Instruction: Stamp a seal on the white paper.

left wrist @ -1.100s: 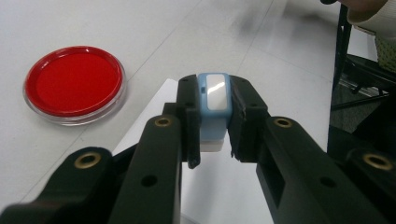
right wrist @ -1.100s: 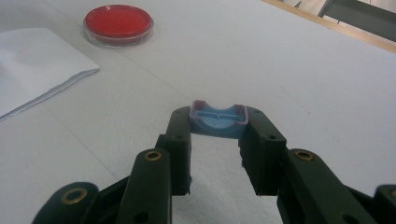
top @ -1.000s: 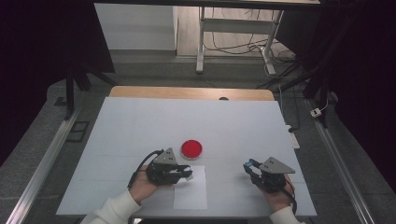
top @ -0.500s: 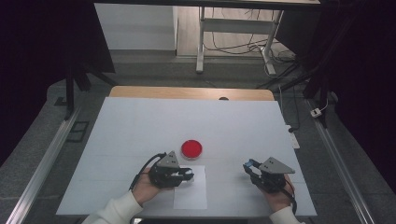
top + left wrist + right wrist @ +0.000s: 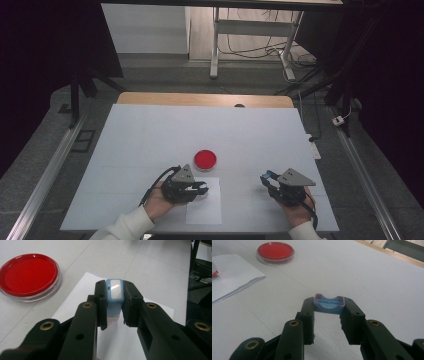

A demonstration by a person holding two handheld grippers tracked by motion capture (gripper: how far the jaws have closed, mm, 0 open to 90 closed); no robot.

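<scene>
White table (image 5: 150, 130) | left hand-held gripper (image 5: 114, 293) clamps blue stamp (image 5: 114, 296) | right hand-held gripper (image 5: 329, 305) clamps blue cap (image 5: 329, 304)

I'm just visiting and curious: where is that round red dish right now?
In the high view, the red dish sits on the white table, near its middle, just beyond the sheet of paper and up-right of the left gripper.

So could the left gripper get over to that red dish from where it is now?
Probably yes. The red dish sits just beyond the left gripper with bare table between them. But its jaws are already clamped on a small blue stamp over the paper, so it couldn't grasp the dish.
</scene>
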